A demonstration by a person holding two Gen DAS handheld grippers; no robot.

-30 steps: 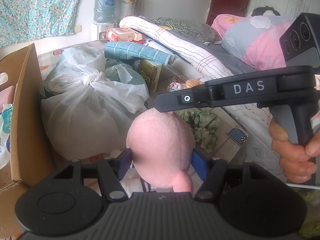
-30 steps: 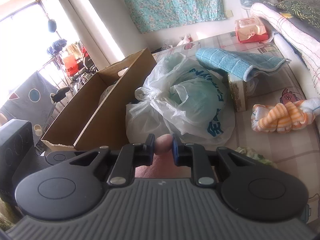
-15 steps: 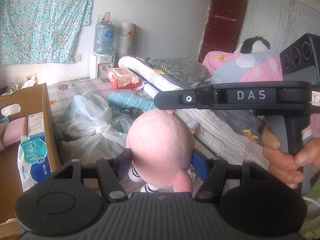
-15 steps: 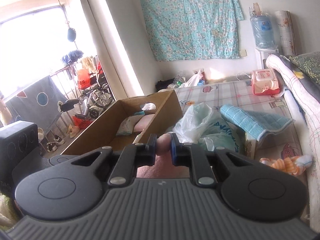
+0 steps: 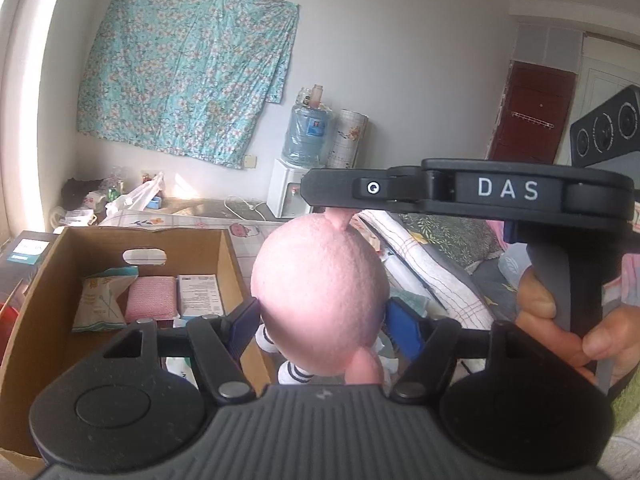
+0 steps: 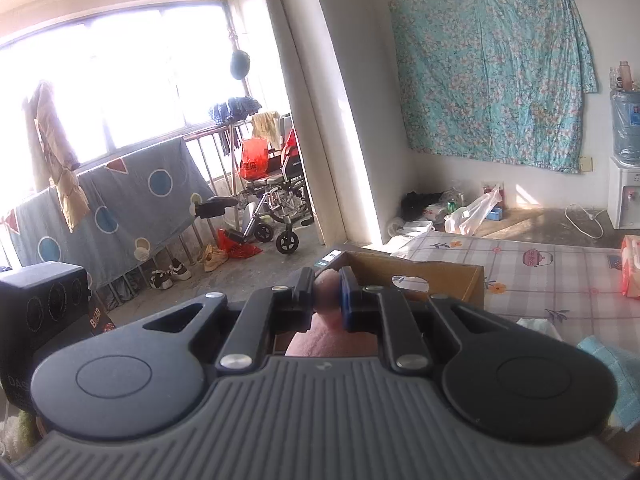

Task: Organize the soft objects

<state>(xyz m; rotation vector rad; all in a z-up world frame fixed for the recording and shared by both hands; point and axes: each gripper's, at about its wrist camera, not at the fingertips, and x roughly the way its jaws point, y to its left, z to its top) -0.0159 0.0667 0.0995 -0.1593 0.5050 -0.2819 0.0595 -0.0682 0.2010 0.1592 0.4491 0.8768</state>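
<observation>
While the pink plush toy [image 5: 320, 300] sits between the blue pads of the left tongs [image 5: 320, 322], those jaws are opening; the right pad [image 5: 404, 330] stands just clear of the plush, the left side is too hidden to tell contact. Right tongs [image 6: 327, 298] are clamped nearly shut on a small pink nub of the same toy [image 6: 326, 286], seen from the left wrist view as a nub pinched under the black bar marked DAS [image 5: 464, 192]. A hand [image 5: 560, 320] grips that tool's handle, to the right of the toy.

Toy's round pink head fills the middle of the left view; small white feet with dark stripes [image 5: 294, 372] hang below it, another pink nub at the bottom edge near the tongs body. Toy is lifted in the air, just right of the cardboard box [image 5: 228, 260] and above its right wall.

Inside the box, left of the toy: a crumpled packet of cotton swabs [image 5: 98, 298], a pink knit cloth [image 5: 152, 298], a white printed packet [image 5: 200, 294], side by side along the far wall under the handle cutout. Box stands on a bed with a checked flower-print sheet [image 6: 560, 272].

Beyond the toy: a water dispenser with a blue bottle [image 5: 306, 136], a floral turquoise cloth [image 5: 184, 68] on the wall, folded quilts [image 5: 424, 264] to the right. Right view, past the box: a wheelchair [image 6: 276, 196] by the window railing.
</observation>
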